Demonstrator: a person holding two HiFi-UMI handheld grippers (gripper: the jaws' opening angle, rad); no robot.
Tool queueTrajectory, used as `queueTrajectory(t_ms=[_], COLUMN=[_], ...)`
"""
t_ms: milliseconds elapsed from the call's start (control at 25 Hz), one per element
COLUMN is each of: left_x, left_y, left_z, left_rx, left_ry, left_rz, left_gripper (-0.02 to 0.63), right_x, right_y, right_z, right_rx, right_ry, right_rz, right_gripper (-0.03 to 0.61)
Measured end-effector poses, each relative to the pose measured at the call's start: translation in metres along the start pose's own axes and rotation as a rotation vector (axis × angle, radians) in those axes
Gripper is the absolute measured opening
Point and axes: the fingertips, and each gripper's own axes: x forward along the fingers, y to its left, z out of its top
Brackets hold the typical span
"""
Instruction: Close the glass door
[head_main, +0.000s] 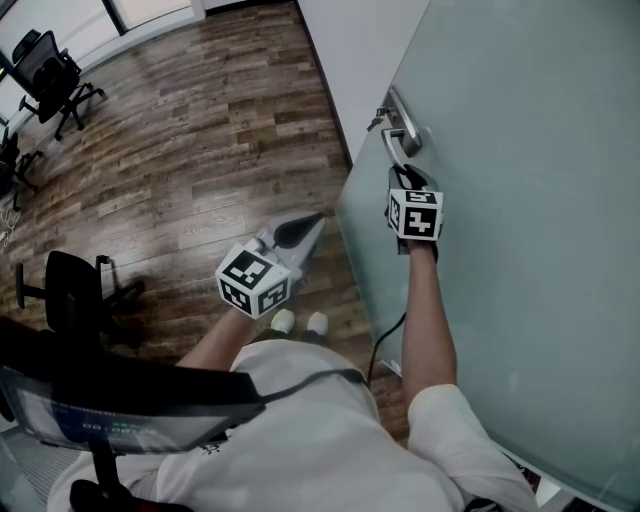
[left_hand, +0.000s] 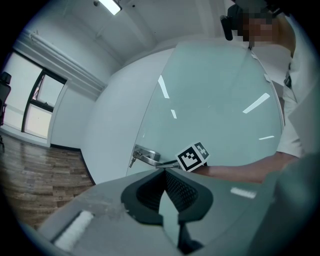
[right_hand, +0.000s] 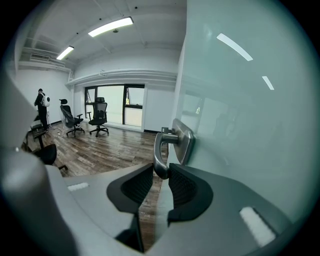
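- Nearest to the camera is the person's white shirt (head_main: 300, 430), at 6 o'clock in the head view. And what is the biggest thing?
- It is the glass door (head_main: 520, 200). It is frosted and fills the right side from 12 to 5 o'clock. Its free edge runs beside the corner of the white wall (head_main: 360, 50). How far the door stands open I cannot tell.
- What comes after it?
- The wooden floor (head_main: 200, 150) comes next, then two office chairs (head_main: 55, 70) at 10 o'clock, well apart from the person.
- Where are the tools?
- The right tool (head_main: 405, 175) is at 1 o'clock, at the door. In its own view its jaws are closed down on the free end of the door handle (right_hand: 167, 145).
- And the other one?
- The left tool (head_main: 300, 232) hangs over the floor near the centre, apart from the door. Its jaws meet at the tips and nothing is between them.
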Motion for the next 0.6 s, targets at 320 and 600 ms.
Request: queueTrajectory(t_ms=[320,600], left_x=[-0.016,-0.031], left_y=[0.010,0.015], left_z=[-0.008,-0.021], left_rx=[0.004,0.001], left_ry=[-0.006,-0.007], left_rz=[0.022,0.028], left_gripper=[0.002,0.002], right_x=[-0.002,-0.006], right_y=[0.032,0.055], right_z=[-0.007,-0.018], right_rx=[-0.016,-0.035], right_ry=[-0.017,-0.038], right_rz=[0.042,0.074], right_gripper=[0.106,0.110])
